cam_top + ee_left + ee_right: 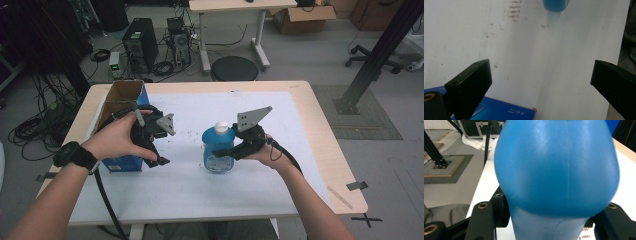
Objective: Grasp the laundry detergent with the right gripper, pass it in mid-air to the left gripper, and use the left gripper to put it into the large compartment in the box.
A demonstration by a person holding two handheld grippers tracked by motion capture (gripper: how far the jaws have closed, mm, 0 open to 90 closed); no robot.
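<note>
I'm seeing the blue bottle (556, 5) being cut off at twelve o'clock, and it is hiding my right gripper's (554, 220) pads.

From above the person's side, the high view looks forward and down over the whole surface (310, 150) to the floor beyond. The left gripper view looks steeply down at the white cover from fairly near; it shares the blue bottle (555, 5) and blue box (506, 111) with the high view. The right gripper view sits tight against the bottle, facing level.
</note>
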